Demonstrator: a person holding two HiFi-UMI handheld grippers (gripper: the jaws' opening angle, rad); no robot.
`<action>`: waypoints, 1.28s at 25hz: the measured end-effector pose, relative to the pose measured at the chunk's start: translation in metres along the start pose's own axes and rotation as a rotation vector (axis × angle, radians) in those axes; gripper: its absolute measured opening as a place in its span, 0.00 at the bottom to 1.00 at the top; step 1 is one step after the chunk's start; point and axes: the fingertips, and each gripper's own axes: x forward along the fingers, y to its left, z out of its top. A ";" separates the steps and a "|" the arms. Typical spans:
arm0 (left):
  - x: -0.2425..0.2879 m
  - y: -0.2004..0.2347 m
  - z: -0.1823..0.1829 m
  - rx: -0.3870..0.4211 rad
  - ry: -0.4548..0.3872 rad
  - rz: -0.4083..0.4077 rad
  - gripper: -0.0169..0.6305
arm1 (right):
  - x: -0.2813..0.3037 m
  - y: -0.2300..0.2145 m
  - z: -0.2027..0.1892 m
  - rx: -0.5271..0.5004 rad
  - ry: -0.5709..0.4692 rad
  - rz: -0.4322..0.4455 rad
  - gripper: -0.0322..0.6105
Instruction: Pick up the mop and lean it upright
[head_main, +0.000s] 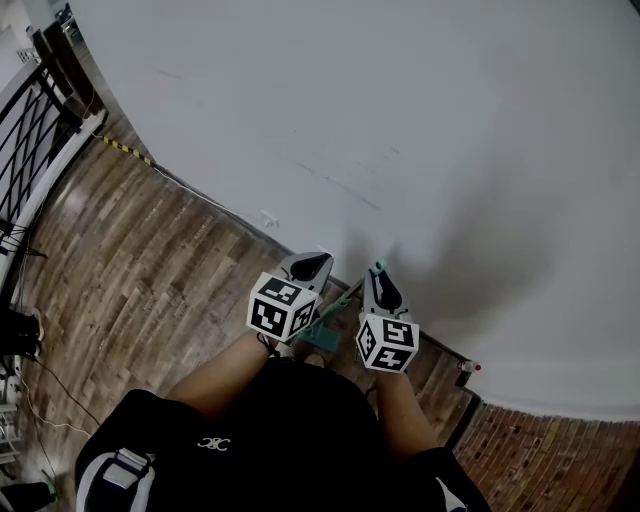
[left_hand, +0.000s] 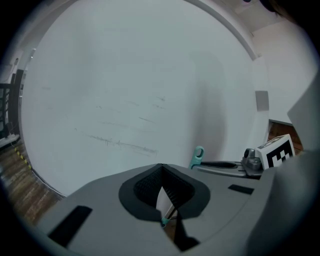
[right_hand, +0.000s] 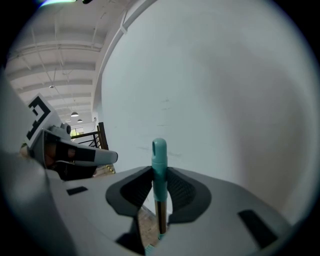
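Teal mop handle (right_hand: 159, 162); white wall (head_main: 400, 120); brown plank floor (head_main: 130, 290).

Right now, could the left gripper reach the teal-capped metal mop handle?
Probably yes: the mop handle, held by the right gripper, stands close beside the left gripper, nothing between. Its shut jaws must open.

One mop (right_hand: 159, 167); two grippers, namely the left gripper (head_main: 310, 265) and the right gripper (head_main: 381, 280); one white wall (head_main: 400, 100); one black railing (head_main: 30, 130); one person (head_main: 250, 440).

The mop (right_hand: 159, 155), teal-capped on a seemingly metal shaft, stands upright clamped in the right gripper (right_hand: 159, 174).
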 end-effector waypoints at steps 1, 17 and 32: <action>0.000 0.000 -0.001 -0.002 0.001 0.001 0.02 | 0.001 0.000 0.000 0.000 0.000 0.001 0.21; -0.006 0.015 0.010 -0.013 -0.038 0.061 0.02 | 0.089 -0.050 0.016 0.033 0.018 -0.071 0.21; -0.010 0.024 0.007 -0.022 -0.041 0.106 0.02 | 0.142 -0.056 0.012 0.042 0.118 -0.009 0.29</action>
